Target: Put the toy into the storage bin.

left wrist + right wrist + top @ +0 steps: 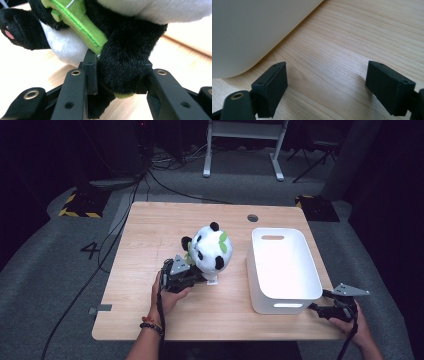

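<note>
The left gripper (117, 75) has clamped its jaws on a black limb of the plush panda (211, 249), which sits on the table (150, 230) directly ahead of it. The white bin (285, 270) stands beyond the toy, on its far side. The right gripper (327, 87) rests wide open and empty beside the bin's near corner. The soft limb will likely sag, so a slow, high lift should clear the bin's rim best.

Panda toy (210, 251): fuzzy plush w/ green felt; table (150, 235): matt wood grain; bin (285, 270): smooth white plastic.
</note>
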Demonstrator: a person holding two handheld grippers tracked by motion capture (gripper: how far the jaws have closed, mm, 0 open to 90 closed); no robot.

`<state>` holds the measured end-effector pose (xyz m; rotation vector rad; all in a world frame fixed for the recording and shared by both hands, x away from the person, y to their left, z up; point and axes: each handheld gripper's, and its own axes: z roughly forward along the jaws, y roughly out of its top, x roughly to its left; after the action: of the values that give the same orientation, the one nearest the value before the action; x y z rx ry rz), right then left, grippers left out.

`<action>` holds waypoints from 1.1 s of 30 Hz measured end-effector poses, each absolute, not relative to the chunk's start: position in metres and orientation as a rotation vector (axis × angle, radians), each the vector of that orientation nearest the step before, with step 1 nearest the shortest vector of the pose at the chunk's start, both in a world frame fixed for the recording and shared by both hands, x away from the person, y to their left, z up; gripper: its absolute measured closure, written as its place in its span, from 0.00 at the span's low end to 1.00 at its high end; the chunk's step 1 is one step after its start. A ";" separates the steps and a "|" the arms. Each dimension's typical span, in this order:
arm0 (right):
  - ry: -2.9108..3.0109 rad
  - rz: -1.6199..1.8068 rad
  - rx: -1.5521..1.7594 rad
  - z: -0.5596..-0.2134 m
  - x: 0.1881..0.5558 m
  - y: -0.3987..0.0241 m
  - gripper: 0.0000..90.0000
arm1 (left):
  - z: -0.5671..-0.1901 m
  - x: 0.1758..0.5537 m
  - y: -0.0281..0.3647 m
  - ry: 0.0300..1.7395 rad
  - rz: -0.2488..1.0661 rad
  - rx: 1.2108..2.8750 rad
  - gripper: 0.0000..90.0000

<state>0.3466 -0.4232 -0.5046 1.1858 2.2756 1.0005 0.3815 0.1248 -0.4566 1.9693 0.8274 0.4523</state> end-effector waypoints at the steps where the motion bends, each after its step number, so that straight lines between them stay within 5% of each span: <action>1: 2.276 1.001 1.185 -0.505 0.347 -0.423 0.20 | -0.455 0.380 0.125 0.822 0.442 1.962 0.71; 33: 2.276 1.001 1.186 -0.505 0.347 -0.423 0.20 | -0.421 0.377 0.110 0.761 0.500 1.877 0.70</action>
<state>0.3466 -0.4232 -0.5046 1.1860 2.2759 1.0013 0.3775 0.1105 -0.4211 1.8770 0.7608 0.4998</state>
